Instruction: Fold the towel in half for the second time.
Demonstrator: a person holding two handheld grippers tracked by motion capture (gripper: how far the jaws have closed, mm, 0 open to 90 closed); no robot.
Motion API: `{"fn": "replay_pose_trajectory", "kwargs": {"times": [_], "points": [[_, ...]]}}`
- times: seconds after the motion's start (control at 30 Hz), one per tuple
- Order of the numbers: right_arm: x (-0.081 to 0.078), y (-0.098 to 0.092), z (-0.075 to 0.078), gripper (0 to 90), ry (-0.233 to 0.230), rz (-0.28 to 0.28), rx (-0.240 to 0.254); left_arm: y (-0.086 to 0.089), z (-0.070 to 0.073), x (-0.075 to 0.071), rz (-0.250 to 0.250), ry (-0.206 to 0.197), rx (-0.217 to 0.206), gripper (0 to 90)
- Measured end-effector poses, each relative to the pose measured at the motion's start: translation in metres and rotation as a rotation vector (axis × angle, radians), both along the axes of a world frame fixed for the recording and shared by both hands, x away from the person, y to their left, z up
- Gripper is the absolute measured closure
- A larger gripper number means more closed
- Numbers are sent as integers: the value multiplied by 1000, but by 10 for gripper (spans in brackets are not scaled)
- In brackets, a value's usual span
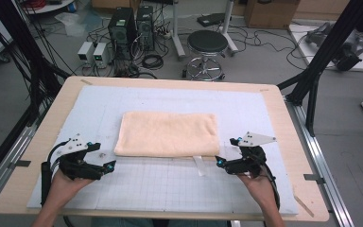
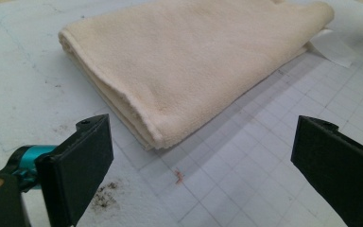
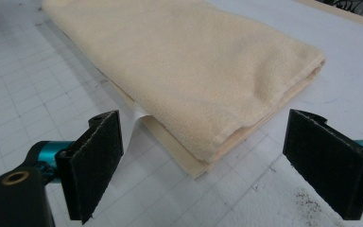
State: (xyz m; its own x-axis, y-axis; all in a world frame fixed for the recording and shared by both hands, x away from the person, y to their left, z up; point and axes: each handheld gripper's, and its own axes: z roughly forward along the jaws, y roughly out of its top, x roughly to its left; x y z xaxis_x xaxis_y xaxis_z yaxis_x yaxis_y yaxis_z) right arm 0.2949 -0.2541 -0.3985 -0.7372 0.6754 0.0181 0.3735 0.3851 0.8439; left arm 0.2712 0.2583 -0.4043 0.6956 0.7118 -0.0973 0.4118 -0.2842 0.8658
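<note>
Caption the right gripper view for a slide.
Open right gripper faces the near corner of a folded cream towel on the gridded mat.

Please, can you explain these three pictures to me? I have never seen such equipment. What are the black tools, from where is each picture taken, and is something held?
A person holds two hand-held tools: the left gripper and right gripper, each with two black jaws. The high view looks down on the wooden table; each gripper view looks along its own jaws. On the pale grid mat lies a folded cream towel with a white label at its near edge. Both grippers stand open beside the towel's near corners, holding nothing.
</note>
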Motion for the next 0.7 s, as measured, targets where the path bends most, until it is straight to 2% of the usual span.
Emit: {"fn": "replay_pose_trajectory", "kwargs": {"times": [0.7], "points": [[-26, -16, 1, 119, -22, -26, 9, 12, -1, -21, 11, -10, -6, 68]]}}
